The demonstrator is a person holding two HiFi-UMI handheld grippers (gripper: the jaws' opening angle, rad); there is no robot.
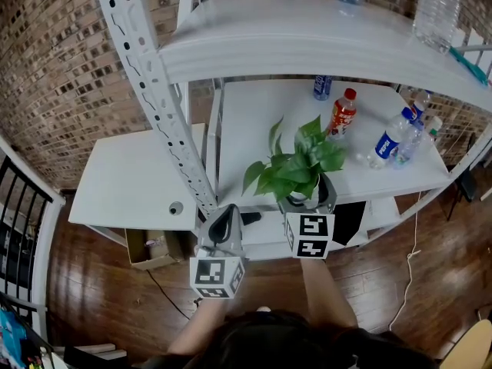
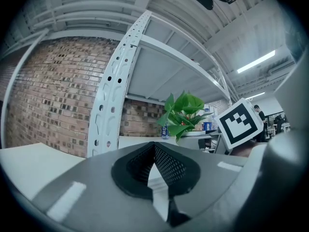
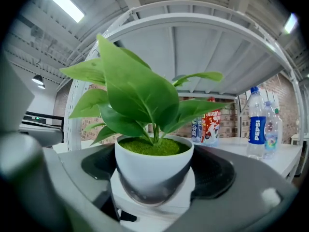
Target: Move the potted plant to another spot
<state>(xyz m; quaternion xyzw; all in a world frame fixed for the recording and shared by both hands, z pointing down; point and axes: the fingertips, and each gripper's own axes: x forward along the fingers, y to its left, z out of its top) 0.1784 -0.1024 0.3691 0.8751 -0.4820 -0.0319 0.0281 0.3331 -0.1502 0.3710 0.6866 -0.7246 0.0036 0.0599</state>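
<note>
The potted plant (image 1: 296, 169) has broad green leaves and a white pot (image 3: 153, 164) topped with green moss. It hangs at the front edge of the middle shelf (image 1: 246, 121), just in front of the person. My right gripper (image 1: 307, 198) is shut on the pot, one dark pad on each side (image 3: 154, 180). In the right gripper view the pot's base seems to stand slightly above the white surface. To the plant's left, my left gripper (image 1: 223, 223) is shut and holds nothing; its pads meet at the tips (image 2: 154, 151). The left gripper view shows the plant (image 2: 186, 112) to the right.
A red bottle (image 1: 343, 114), a blue can (image 1: 322, 87) and Pepsi bottles (image 1: 388, 144) stand behind and right of the plant. The perforated white upright (image 1: 154, 91) rises at the left. An upper shelf (image 1: 307, 33) carries more bottles (image 1: 438, 6). A white table (image 1: 131, 179) stands left, above a cardboard box (image 1: 150, 248).
</note>
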